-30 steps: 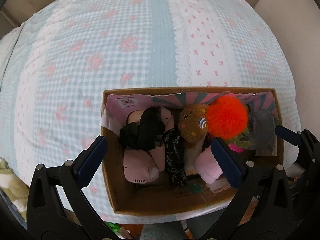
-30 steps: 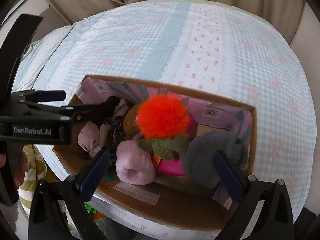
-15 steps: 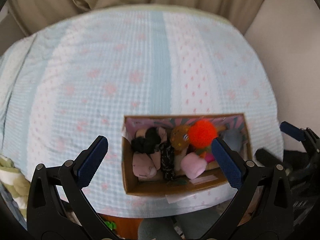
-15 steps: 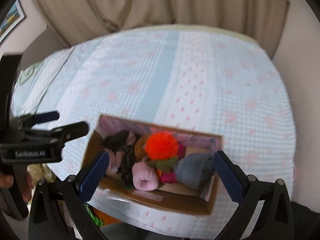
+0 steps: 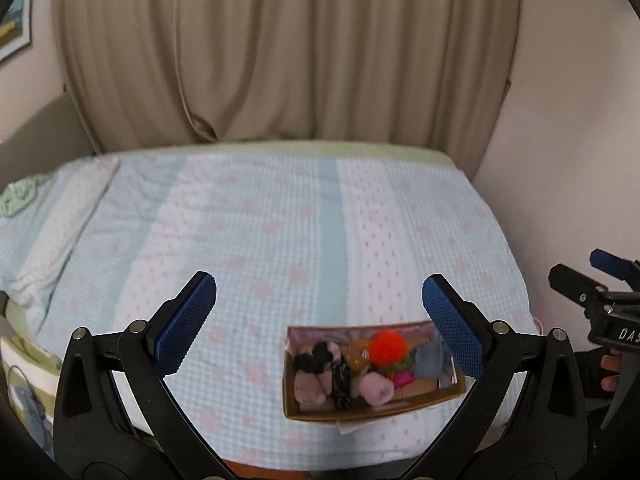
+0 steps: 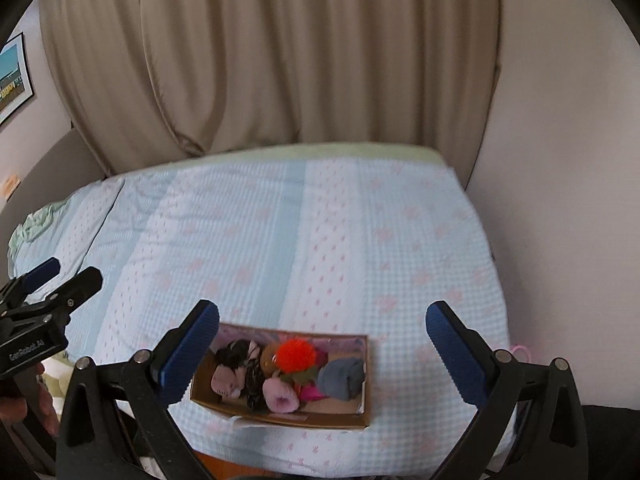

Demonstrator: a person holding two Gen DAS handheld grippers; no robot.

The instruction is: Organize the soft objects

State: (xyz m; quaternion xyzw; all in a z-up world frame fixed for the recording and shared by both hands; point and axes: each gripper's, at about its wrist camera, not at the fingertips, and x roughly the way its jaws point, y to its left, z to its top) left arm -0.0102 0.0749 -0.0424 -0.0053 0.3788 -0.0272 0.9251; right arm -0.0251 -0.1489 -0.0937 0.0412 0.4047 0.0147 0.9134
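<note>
A cardboard box (image 5: 360, 406) (image 6: 280, 418) sits near the front edge of the bed. It holds several soft objects: an orange pompom (image 5: 387, 347) (image 6: 297, 356), a pink roll (image 5: 375, 389) (image 6: 279, 396), a grey-blue cloth (image 5: 430, 359) (image 6: 342, 376), black items (image 5: 316, 360) (image 6: 234, 354) and a pale pink piece (image 5: 306, 388). My left gripper (image 5: 320, 320) is open and empty, held well back and above the box. My right gripper (image 6: 320, 344) is open and empty, also well back from the box.
The bed (image 5: 260, 220) (image 6: 280, 220) has a light blue and white checked cover. Beige curtains (image 5: 280, 52) hang behind it. A wall (image 5: 580, 140) borders the bed's right side. A framed picture (image 6: 14, 76) hangs at left. A green pillow (image 5: 24, 196) lies at far left.
Both grippers have pulled back and up from just over the box, so the box looks much smaller and the whole bed and curtains show. Both stay open.
</note>
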